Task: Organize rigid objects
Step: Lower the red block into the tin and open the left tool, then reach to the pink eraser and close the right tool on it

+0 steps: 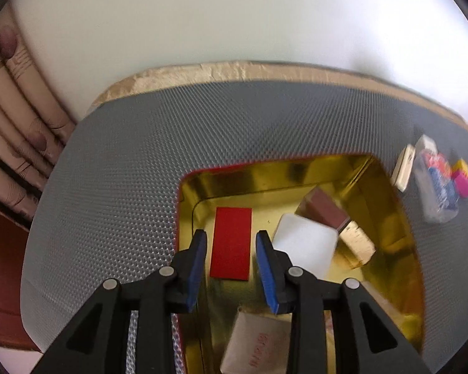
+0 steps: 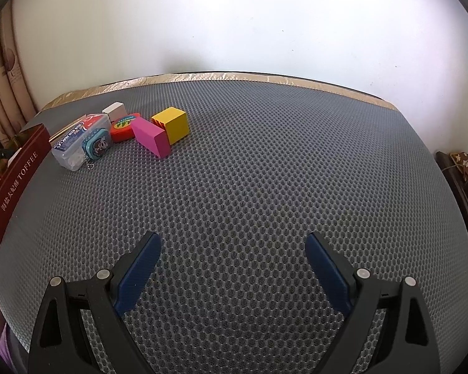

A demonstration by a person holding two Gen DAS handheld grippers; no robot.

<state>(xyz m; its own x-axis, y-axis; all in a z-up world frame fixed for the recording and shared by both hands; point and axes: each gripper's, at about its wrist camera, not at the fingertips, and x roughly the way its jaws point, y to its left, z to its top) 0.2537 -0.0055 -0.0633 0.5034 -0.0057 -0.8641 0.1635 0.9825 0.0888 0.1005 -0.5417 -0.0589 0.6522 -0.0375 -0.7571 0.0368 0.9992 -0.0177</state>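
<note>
The left gripper hangs over the open gold tin, its blue pads set narrowly apart and pressing on nothing. A flat red card lies on the tin's floor, seen through the gap between the pads. Just right of the card lies a white block, tilted, and beyond that a brown box leans at an angle toward the far right corner. A pale, gold-flecked piece sits beside the brown box. At the near edge, under the gripper's frame, lies a grey-white packet with red lettering. The tin stands on a grey honeycomb mat that covers the table.

The right gripper is spread wide and empty above a bare stretch of the mat, well apart from everything else. Far off to its left a small cluster remains on the mat: a yellow cube, a pink block touching it, an orange-red eraser behind the pink one, a small white block at the back, and a clear plastic case with a teal keychain tin leaning on its near side. The tin's dark red outer wall, lettered TOFFEE, stands at the left edge of that view.
</note>
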